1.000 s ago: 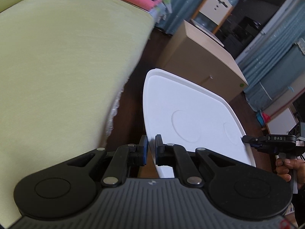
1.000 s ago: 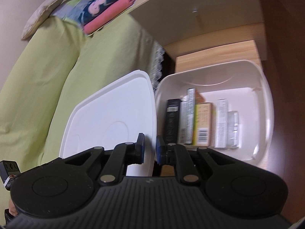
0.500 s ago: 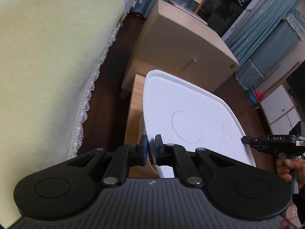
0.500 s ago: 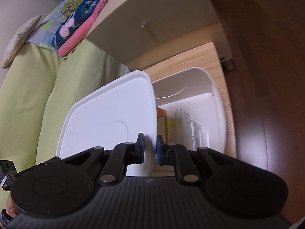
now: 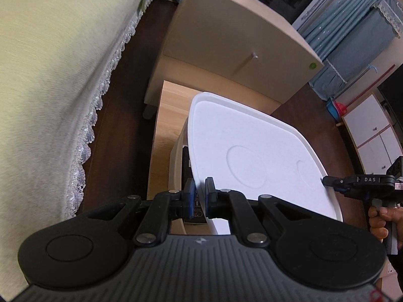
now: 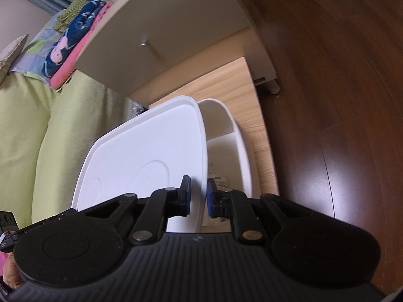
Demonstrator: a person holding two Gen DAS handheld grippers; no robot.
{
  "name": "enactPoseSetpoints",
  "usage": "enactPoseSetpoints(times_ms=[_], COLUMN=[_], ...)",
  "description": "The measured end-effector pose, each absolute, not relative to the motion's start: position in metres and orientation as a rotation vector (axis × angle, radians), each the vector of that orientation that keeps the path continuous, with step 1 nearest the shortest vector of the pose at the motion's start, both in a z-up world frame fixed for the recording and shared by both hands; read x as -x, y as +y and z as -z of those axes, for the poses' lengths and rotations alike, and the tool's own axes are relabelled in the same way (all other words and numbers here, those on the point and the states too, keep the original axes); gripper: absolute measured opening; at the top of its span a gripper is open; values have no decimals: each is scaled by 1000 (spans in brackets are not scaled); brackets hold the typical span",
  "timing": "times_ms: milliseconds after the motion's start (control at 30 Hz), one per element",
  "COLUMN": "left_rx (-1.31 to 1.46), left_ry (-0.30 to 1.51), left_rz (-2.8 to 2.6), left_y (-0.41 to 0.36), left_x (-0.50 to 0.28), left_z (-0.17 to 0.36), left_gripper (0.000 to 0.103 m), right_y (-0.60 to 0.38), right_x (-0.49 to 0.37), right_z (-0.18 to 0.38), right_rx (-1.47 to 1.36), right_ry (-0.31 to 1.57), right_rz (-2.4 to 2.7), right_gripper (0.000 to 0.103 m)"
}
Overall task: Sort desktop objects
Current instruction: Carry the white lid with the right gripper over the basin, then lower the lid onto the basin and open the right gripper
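A white lid hangs tilted over an open white bin on a low wooden table. My left gripper is shut on one long edge of the lid. My right gripper is shut on the opposite edge, and its tip shows at the lid's far side in the left wrist view. A dark box stands inside the bin by its wall. Pale packets show under the lid; most contents are hidden.
A beige cabinet stands just behind the table. A bed with a green cover runs along one side, with folded clothes on it. Dark wood floor lies on the other side. A hand holds the right gripper.
The lid has swung down and across the bin, hiding most of the boxes seen earlier. Both grippers have kept their hold and moved with it.
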State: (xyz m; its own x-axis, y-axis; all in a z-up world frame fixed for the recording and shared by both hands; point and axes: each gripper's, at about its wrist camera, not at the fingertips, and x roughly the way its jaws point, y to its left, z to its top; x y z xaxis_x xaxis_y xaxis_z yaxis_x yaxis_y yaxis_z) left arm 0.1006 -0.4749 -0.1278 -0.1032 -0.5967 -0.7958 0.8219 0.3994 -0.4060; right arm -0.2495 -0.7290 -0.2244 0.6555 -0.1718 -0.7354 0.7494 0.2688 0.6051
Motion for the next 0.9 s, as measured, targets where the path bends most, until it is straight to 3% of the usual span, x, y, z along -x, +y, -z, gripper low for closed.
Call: enactPoseSetpoints(times_ms=[900], left_rx=[-341], left_ry=[1198], left_rz=[1181], left_y=[-505], left_x=[-91], left_z=[187], left_gripper=[7], right_y=[-742], right_x=[240], right_z=[253], right_rx=[-1054], right_ry=[678], right_rz=[741], right_gripper=[13])
